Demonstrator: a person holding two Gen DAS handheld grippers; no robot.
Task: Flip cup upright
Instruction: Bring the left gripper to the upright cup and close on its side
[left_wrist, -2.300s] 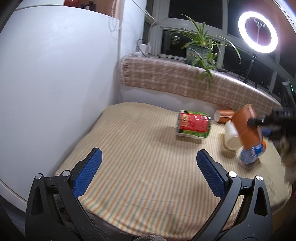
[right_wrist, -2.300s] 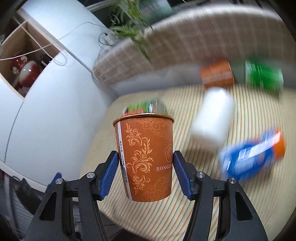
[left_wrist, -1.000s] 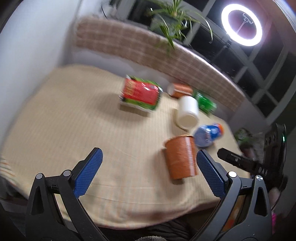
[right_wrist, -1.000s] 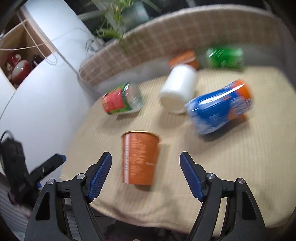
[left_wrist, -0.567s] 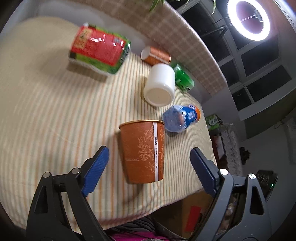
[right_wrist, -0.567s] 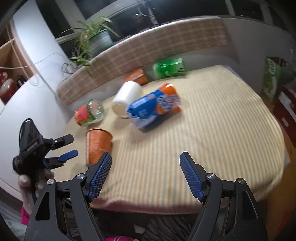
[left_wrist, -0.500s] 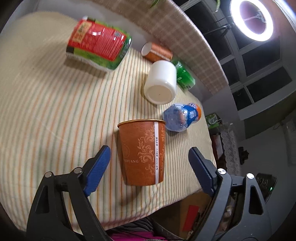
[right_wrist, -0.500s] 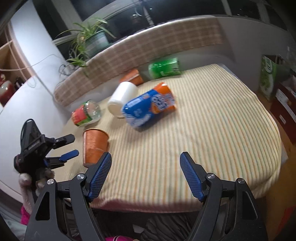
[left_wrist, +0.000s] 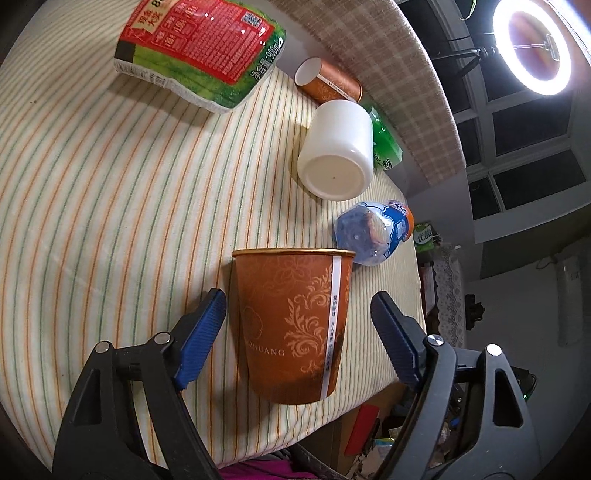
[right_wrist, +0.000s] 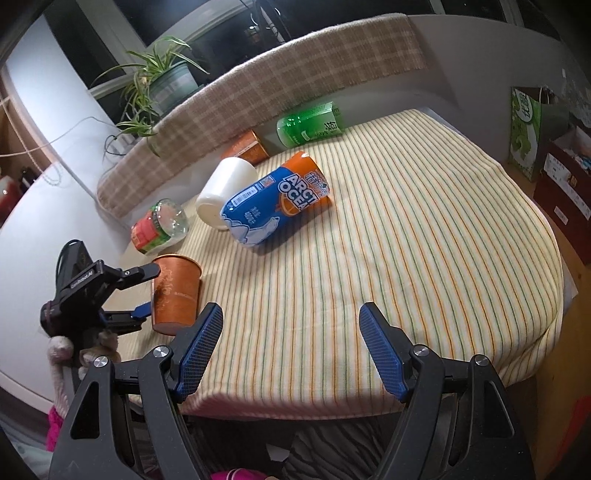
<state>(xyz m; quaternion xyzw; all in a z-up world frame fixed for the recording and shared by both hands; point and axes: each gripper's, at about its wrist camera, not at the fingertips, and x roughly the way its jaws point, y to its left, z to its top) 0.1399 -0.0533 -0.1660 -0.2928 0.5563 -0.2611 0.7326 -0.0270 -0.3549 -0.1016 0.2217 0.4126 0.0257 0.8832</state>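
The orange paper cup (left_wrist: 293, 325) with a gold rim and swirl print stands upright, mouth up, on the striped tablecloth (left_wrist: 110, 192) near the table's front edge. My left gripper (left_wrist: 299, 334) is open with its blue pads on either side of the cup, a small gap at each side. In the right wrist view the cup (right_wrist: 175, 291) stands at the left, flanked by the left gripper (right_wrist: 144, 291). My right gripper (right_wrist: 291, 349) is open and empty above the front edge, away from the cup.
Lying on the cloth behind the cup: a white cup (left_wrist: 336, 158), a blue and orange bottle (left_wrist: 373, 236), a red and green bottle (left_wrist: 203, 48), an orange tube (left_wrist: 328, 81), a green bottle (right_wrist: 310, 123). A cushion, a plant (right_wrist: 159, 81) and a ring light (left_wrist: 535, 44) stand behind.
The right gripper set the cup upright on the cloth, let go and drew back to the right. The left gripper has moved in and now straddles the cup.
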